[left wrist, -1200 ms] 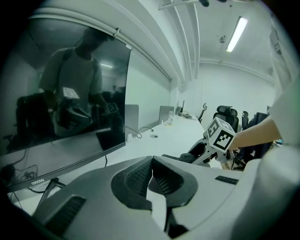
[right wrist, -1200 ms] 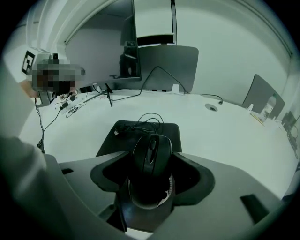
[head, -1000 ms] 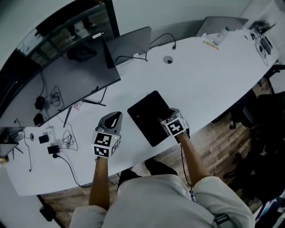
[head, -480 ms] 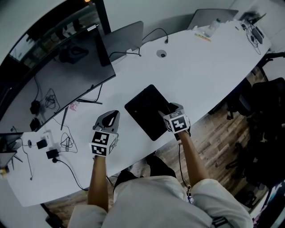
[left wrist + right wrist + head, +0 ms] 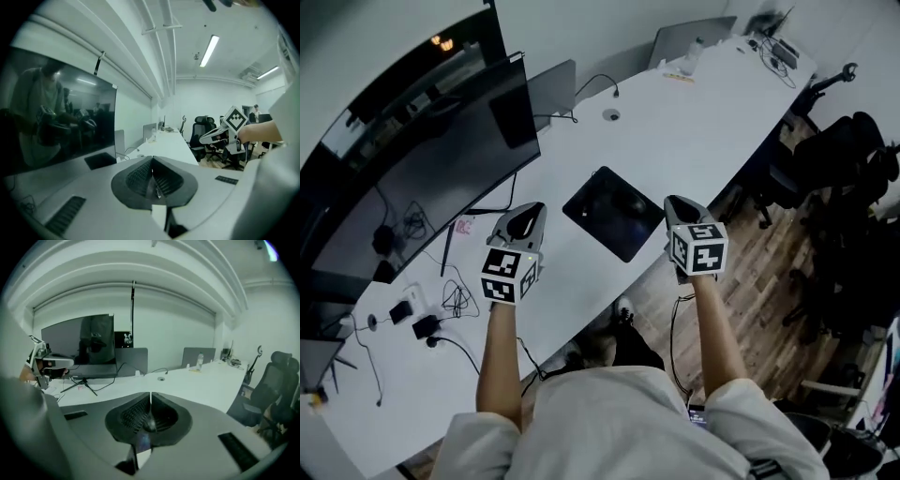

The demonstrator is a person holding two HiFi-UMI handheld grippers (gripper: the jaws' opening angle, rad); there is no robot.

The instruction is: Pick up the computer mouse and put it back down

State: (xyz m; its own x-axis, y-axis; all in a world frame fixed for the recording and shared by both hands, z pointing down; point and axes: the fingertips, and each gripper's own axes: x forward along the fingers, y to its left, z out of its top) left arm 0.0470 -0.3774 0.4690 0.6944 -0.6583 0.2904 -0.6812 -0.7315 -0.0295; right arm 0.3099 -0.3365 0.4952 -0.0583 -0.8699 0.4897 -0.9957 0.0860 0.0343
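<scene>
Shows mouse [image 5: 630, 202] lying dimly on black pad [image 5: 598, 217] on white tabletop [image 5: 694, 122], between both grippers. Holds right gripper [image 5: 678, 206] near tabletop edge, jaws just snapped together, empty. Holds left gripper [image 5: 524, 217] near monitor [image 5: 422, 159], jaws clenched, empty.

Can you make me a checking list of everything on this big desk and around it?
Surface: long white table, mostly bare.
Job's things: dark computer mouse, hard to make out, lies on the square black mouse pad; not held.
Clutter: big black curved monitor, two grey laptops, small clear bottle.
Grippers: left tool shut, empty; right tool has just been closing its jaws, nothing between them.
Cables: loose black cables and black chargers at the table's left end.
Surroundings: black office chairs, wooden floor.
</scene>
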